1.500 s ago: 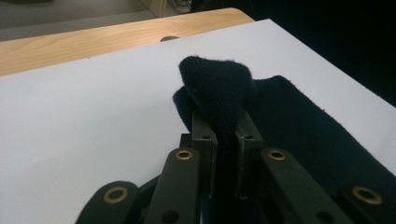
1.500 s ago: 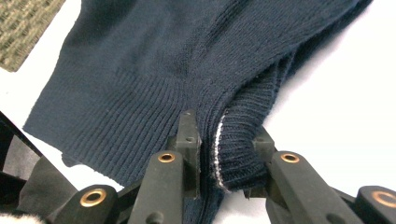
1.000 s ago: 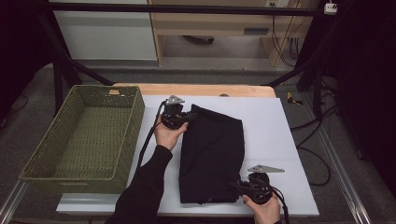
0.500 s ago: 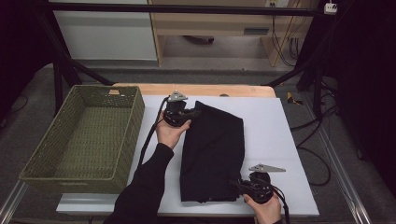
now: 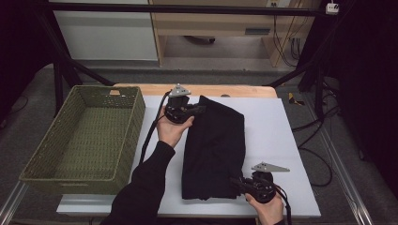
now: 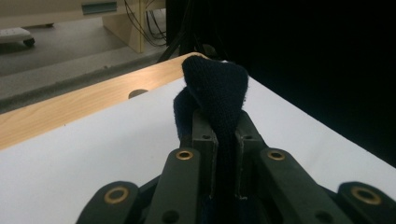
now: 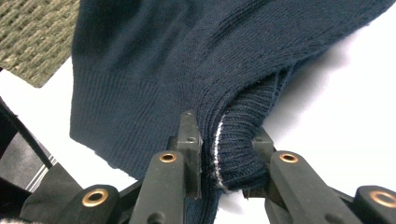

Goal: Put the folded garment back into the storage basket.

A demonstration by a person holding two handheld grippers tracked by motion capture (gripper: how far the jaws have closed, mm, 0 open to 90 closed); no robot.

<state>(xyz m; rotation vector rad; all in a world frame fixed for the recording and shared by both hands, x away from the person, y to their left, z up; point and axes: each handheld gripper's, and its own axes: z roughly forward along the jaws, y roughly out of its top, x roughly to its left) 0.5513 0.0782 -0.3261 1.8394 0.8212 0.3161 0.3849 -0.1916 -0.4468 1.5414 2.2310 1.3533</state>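
Observation:
A dark navy knitted garment (image 5: 213, 150) lies folded lengthwise on the white table top (image 5: 277, 126). My left gripper (image 5: 199, 109) is at its far left corner, shut on a bunched fold of the knit (image 6: 219, 93). My right gripper (image 5: 236, 183) is at the near right edge, shut on a thick fold of the garment (image 7: 233, 154) with a pale seam showing. In the right gripper view the cloth (image 7: 187, 56) spreads away from the jaws across the table.
A green woven basket (image 5: 82, 136) stands empty at the left of the table. A strip of bare wood (image 5: 244, 90) runs along the far edge. White surface lies free to the right of the garment (image 5: 281, 136). Cables trail from both grippers.
Both grippers keep their hold on the garment. The left one has shifted slightly toward the far edge; the right one has barely moved.

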